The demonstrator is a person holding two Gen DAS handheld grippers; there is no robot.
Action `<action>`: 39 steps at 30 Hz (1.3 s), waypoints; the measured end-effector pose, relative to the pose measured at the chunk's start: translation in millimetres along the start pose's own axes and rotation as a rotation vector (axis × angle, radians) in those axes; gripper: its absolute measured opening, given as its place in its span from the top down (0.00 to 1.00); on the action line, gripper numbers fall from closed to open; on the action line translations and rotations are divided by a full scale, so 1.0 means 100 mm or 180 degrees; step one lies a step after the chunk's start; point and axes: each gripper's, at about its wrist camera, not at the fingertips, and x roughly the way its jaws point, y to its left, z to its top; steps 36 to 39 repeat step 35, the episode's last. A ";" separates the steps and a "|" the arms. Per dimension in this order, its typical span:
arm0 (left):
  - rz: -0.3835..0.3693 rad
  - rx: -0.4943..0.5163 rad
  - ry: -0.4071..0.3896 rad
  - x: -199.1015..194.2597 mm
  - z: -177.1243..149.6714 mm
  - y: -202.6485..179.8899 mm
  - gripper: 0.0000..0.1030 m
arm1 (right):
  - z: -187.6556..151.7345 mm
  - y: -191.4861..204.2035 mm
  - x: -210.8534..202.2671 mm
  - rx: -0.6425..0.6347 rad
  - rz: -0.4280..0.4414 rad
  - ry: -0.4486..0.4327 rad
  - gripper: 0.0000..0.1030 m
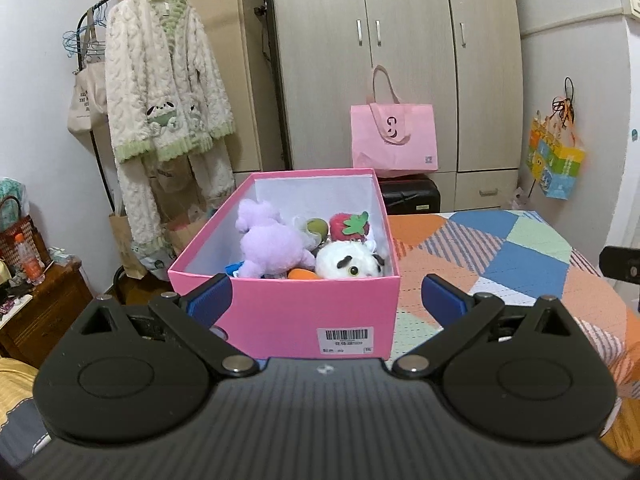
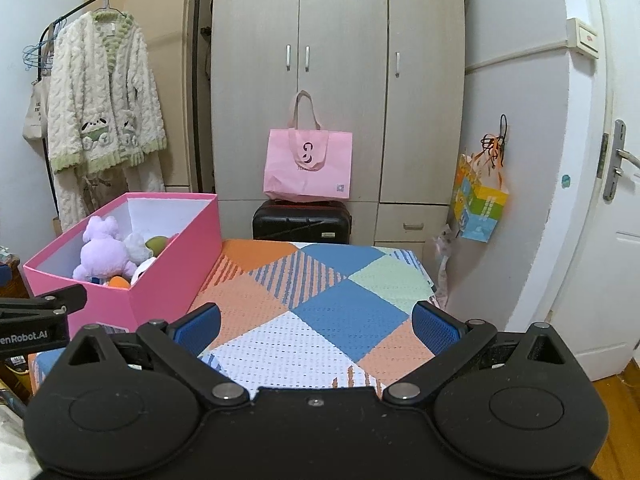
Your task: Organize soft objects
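A pink box (image 1: pixel 280 312) stands on the patchwork bedspread (image 1: pixel 500 264) and holds several soft toys: a purple plush (image 1: pixel 268 244), a white panda plush (image 1: pixel 350 266), a red strawberry (image 1: pixel 348 226) and an orange piece (image 1: pixel 302 275). My left gripper (image 1: pixel 326 300) is open and empty, its fingers either side of the box's near wall. In the right wrist view the box (image 2: pixel 160 280) is at the left with the purple plush (image 2: pixel 102 250) inside. My right gripper (image 2: pixel 316 326) is open and empty over the bedspread (image 2: pixel 320 312).
A wardrobe (image 2: pixel 340 80) stands behind the bed, with a black suitcase (image 2: pixel 302 222) and pink tote bag (image 2: pixel 308 164) before it. A fluffy robe (image 1: pixel 168 92) hangs on a rack at the left. A colourful bag (image 2: pixel 480 204) hangs by the door (image 2: pixel 600 200).
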 end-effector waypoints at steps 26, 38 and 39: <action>-0.0045 0.0024 -0.0087 -0.04 0.00 -0.02 0.01 | -0.02 0.00 0.02 -0.0045 -0.0103 -0.0073 0.00; -0.0042 0.0016 -0.0102 -0.04 -0.01 -0.02 0.01 | -0.02 -0.01 0.05 -0.0025 -0.0128 -0.0047 0.00; -0.0042 0.0016 -0.0102 -0.04 -0.01 -0.02 0.01 | -0.02 -0.01 0.05 -0.0025 -0.0128 -0.0047 0.00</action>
